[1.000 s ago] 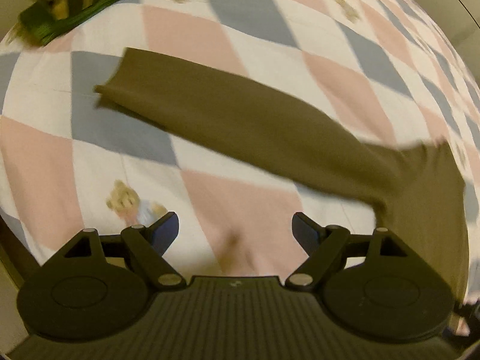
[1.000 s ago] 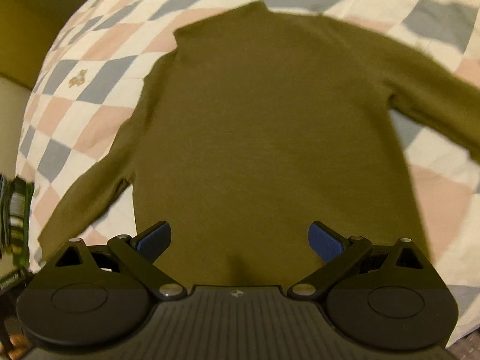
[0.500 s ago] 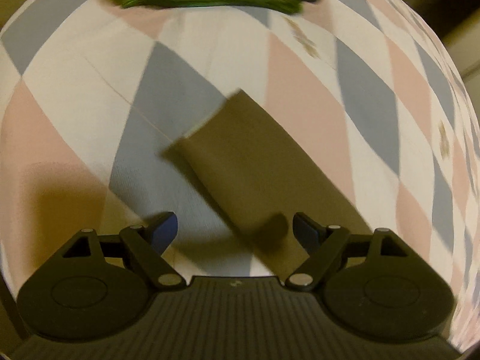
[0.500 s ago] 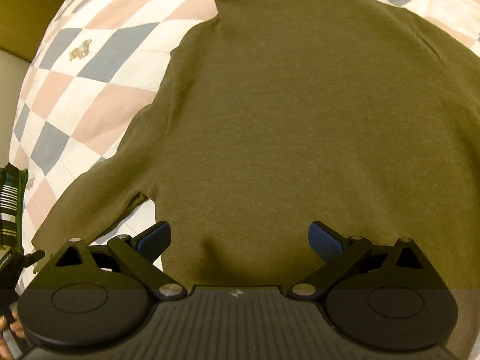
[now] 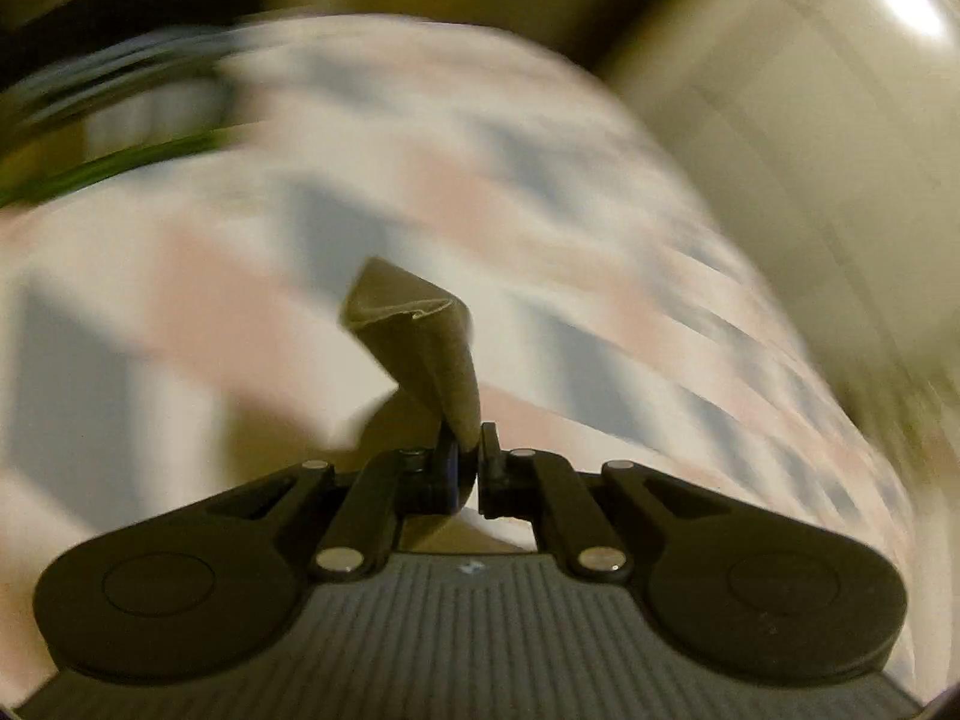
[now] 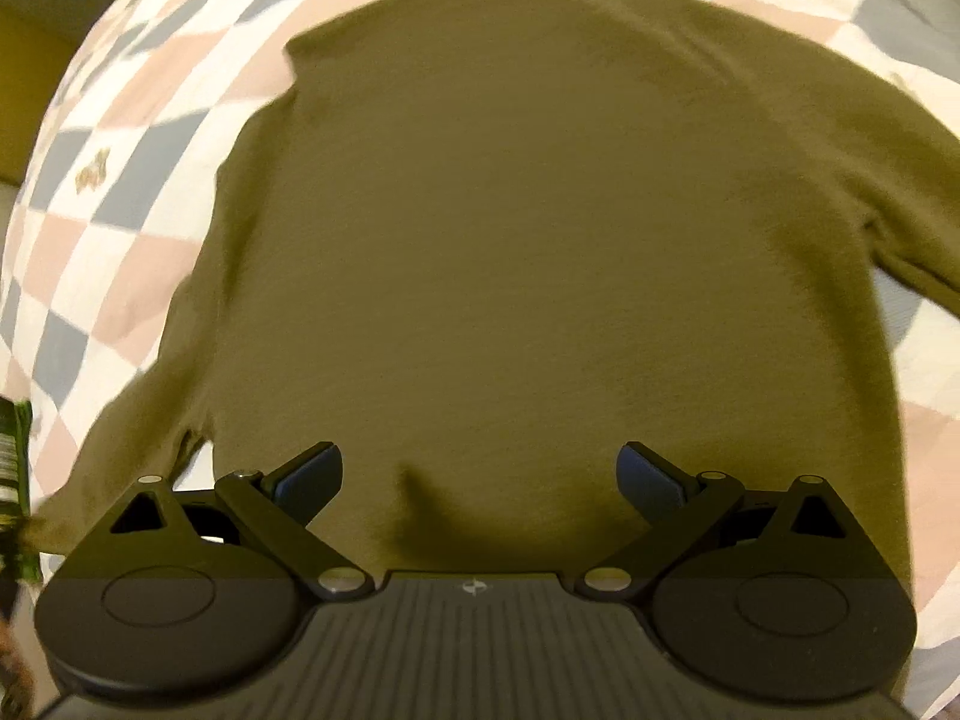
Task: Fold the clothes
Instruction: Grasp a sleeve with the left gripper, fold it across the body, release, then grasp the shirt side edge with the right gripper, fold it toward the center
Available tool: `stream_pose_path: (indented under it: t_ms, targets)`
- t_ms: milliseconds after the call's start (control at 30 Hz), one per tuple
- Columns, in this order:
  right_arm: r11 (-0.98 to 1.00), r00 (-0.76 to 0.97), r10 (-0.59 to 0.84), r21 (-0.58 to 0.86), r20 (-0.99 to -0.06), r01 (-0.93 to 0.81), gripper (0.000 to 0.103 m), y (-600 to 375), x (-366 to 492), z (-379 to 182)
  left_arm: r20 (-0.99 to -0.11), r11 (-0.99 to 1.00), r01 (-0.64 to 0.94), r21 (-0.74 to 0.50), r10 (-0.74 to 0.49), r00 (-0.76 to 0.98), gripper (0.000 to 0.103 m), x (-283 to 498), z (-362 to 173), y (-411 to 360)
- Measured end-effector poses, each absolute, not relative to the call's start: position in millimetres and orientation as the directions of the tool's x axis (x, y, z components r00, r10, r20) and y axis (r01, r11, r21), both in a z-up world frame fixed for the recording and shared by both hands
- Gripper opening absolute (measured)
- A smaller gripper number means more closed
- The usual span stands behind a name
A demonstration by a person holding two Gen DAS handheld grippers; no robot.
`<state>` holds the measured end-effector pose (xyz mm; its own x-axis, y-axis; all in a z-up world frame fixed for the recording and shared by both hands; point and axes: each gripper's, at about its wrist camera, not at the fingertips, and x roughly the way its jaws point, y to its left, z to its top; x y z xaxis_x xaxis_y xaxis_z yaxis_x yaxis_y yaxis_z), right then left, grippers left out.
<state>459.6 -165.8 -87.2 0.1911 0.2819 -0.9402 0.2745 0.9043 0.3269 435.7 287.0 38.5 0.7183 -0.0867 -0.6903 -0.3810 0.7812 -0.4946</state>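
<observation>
the olive sweater (image 6: 540, 252) lies flat on the checked bedspread (image 6: 120, 138), collar away from the right gripper (image 6: 480, 474), which hovers wide open and empty over its hem. the left gripper (image 5: 471, 456) is clamped on the sweater's cuff (image 5: 420, 336), lifted above the bedspread.

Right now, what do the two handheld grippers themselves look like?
The left gripper and right gripper look alike: black linkage arms with silver pivot pins, round black side housings, a grey ribbed centre plate bearing a small emblem, and blue finger pads.
</observation>
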Motion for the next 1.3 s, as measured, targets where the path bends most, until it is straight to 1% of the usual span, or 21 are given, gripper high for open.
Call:
stream_pose_path:
  t_ms: [67, 133, 200, 233, 267, 300, 400, 467, 533, 567, 600, 633, 700, 767, 833, 1067, 1133, 1167, 1200, 1233, 1300]
  targets:
    - [0.897, 0.212, 0.28, 0.334, -0.936, 0.29, 0.1, -180.7, 458.5, -83.1, -0.635, 0.831, -0.185, -0.525, -0.238, 0.735, 0.002, 437.7, 59.0, 222.3]
    - [0.89, 0.233, 0.277, 0.34, -0.932, 0.304, 0.1, -196.0, 457.2, -78.4, -0.591, 0.809, -0.01, -0.588, -0.421, 0.688, 0.004, 439.1, 62.8, 157.9]
    - [0.883, 0.257, 0.273, 0.347, -0.927, 0.316, 0.1, -213.2, 455.2, -72.6, -0.599, 0.788, 0.096, -0.609, -0.536, 0.595, 0.009, 438.9, 50.2, 96.0]
    - [0.88, 0.268, 0.27, 0.35, -0.925, 0.322, 0.1, -222.6, 453.9, -70.1, -0.626, 0.785, 0.136, -0.605, -0.574, 0.527, 0.02, 438.0, 38.1, 63.2]
    - [0.877, 0.276, 0.266, 0.351, -0.924, 0.329, 0.1, -232.5, 452.4, -68.0, -0.648, 0.782, 0.159, -0.603, -0.596, 0.475, 0.025, 436.4, 26.5, 41.9]
    - [0.874, 0.284, 0.262, 0.352, -0.922, 0.336, 0.1, -242.5, 450.8, -66.0, -0.679, 0.792, 0.158, -0.59, -0.592, 0.434, 0.027, 432.7, 13.9, 22.9]
    - [0.857, 0.308, 0.264, 0.369, -0.914, 0.359, 0.1, -270.1, 445.3, -62.3, -0.752, 0.83, 0.085, -0.551, -0.538, 0.38, 0.027, 421.9, -14.7, 17.8]
    - [0.817, 0.322, 0.318, 0.43, -0.892, 0.385, 0.1, -280.7, 438.8, -68.7, -0.797, 0.854, 0.037, -0.519, -0.499, 0.341, 0.027, 414.7, -33.7, 14.6]
    - [0.771, 0.337, 0.369, 0.488, -0.866, 0.409, 0.099, -291.2, 432.4, -75.1, -0.834, 0.886, -0.016, -0.464, -0.431, 0.344, 0.028, 410.2, -41.8, 32.9]
    - [0.747, 0.345, 0.394, 0.515, -0.852, 0.42, 0.096, -296.5, 429.1, -78.3, -0.852, 0.9, -0.049, -0.432, -0.391, 0.348, 0.028, 407.7, -45.1, 44.5]
    - [0.721, 0.354, 0.418, 0.542, -0.837, 0.431, 0.089, -301.8, 425.9, -81.5, -0.865, 0.909, -0.076, -0.41, -0.361, 0.349, 0.028, 402.5, -44.5, 51.6]
    - [0.695, 0.362, 0.441, 0.568, -0.821, 0.441, 0.086, -307.0, 422.7, -84.7, -0.877, 0.915, -0.112, -0.388, -0.329, 0.35, 0.028, 408.0, -47.7, 66.0]
    - [0.638, 0.381, 0.486, 0.617, -0.786, 0.46, 0.067, -317.6, 416.3, -91.1, -0.892, 0.918, -0.166, -0.36, -0.286, 0.352, 0.028, 406.6, -48.2, 83.5]
    - [0.588, 0.396, 0.521, 0.654, -0.756, 0.476, 0.062, -323.8, 412.0, -98.3, -0.902, 0.921, -0.199, -0.334, -0.251, 0.352, 0.028, 406.3, -48.5, 93.9]
    - [0.569, 0.395, 0.533, 0.662, -0.748, 0.488, 0.06, -316.0, 415.2, -108.2, -0.907, 0.922, -0.212, -0.323, -0.237, 0.349, 0.028, 406.4, -48.6, 101.7]
    - [0.5, 0.394, 0.573, 0.687, -0.719, 0.527, 0.059, -288.5, 426.1, -142.9, -0.917, 0.922, -0.23, -0.313, -0.23, 0.326, 0.031, 406.7, -53.9, 109.8]
    - [0.48, 0.394, 0.584, 0.693, -0.71, 0.538, 0.055, -280.7, 429.2, -152.8, -0.919, 0.918, -0.241, -0.315, -0.232, 0.32, 0.031, 407.3, -57.5, 114.2]
    - [0.469, 0.394, 0.59, 0.696, -0.705, 0.543, 0.044, -276.8, 430.8, -157.8, -0.919, 0.916, -0.246, -0.316, -0.231, 0.319, 0.031, 408.4, -58.7, 116.5]
    - [0.459, 0.394, 0.595, 0.699, -0.7, 0.549, 0.019, -272.8, 432.3, -162.7, -0.92, 0.915, -0.251, -0.316, -0.231, 0.318, 0.031, 409.6, -59.8, 118.9]
    - [0.461, 0.394, 0.594, 0.699, -0.701, 0.547, 0.008, -269.8, 435.0, -165.0, -0.919, 0.915, -0.251, -0.315, -0.228, 0.322, 0.031, 410.8, -59.2, 121.0]
    - [0.504, 0.439, 0.574, 0.721, -0.691, 0.475, 0.006, -268.1, 445.3, -146.9, -0.915, 0.918, -0.242, -0.314, -0.225, 0.335, 0.031, 414.0, -56.7, 123.9]
